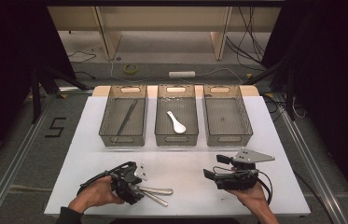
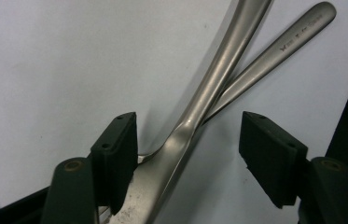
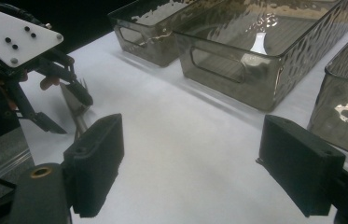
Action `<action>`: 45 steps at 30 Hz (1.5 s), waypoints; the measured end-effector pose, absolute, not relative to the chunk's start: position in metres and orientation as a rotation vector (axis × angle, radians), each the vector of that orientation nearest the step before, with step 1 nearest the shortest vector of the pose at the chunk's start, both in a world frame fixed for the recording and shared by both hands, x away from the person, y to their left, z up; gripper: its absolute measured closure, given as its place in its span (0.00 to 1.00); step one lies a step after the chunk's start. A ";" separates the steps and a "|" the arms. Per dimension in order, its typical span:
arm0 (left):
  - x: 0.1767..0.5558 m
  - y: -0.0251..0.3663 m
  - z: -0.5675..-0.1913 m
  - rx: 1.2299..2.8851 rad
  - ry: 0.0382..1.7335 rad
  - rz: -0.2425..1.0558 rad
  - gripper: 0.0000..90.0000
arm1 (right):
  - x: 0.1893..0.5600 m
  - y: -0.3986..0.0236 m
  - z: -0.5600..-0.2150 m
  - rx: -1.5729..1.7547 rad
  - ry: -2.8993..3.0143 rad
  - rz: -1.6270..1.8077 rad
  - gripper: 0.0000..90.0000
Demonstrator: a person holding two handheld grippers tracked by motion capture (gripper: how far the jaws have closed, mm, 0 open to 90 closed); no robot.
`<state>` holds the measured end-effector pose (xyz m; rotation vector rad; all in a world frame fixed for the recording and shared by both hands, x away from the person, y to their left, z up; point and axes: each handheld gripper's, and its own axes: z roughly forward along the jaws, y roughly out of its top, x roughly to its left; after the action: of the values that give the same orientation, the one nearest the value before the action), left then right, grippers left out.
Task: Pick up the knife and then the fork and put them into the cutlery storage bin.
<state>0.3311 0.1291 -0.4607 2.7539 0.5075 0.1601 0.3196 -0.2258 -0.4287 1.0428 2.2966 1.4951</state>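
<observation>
A white tabletop (image 1: 274,140) stands on grey floor (image 1: 17,140) marked with a black "5" (image 1: 55,127). Beyond, pale wooden furniture (image 1: 162,23), loose cables (image 1: 246,42) and a white power strip (image 1: 182,74); dark surroundings either side.

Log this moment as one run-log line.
left gripper: open, astride crossed metal utensils | right gripper: open, empty | white spoon: middle bin

Left gripper (image 1: 132,184) over crossed utensils (image 1: 155,191)

2 steel utensils (image 2: 218,88), handles crossed, flat on the white table (image 1: 185,158) near its front edge, left of centre.
</observation>
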 end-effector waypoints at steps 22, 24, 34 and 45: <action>0.335 0.113 -0.460 2.921 0.337 0.173 0.69 | 0.321 -0.226 -0.430 1.047 2.308 1.492 0.26; 0.335 0.112 -0.460 2.931 0.313 0.176 0.71 | 0.321 -0.226 -0.430 1.046 2.308 1.491 0.26; 0.332 0.110 -0.461 2.943 0.247 0.160 0.82 | 0.320 -0.225 -0.430 1.048 2.311 1.487 0.26; 0.330 0.111 -0.460 2.939 0.188 0.158 0.87 | 0.321 -0.226 -0.430 1.046 2.315 1.485 0.26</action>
<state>0.3301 0.1111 -0.4600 2.9392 0.1877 0.1579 0.3208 -0.2256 -0.4300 1.0456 2.3150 1.4847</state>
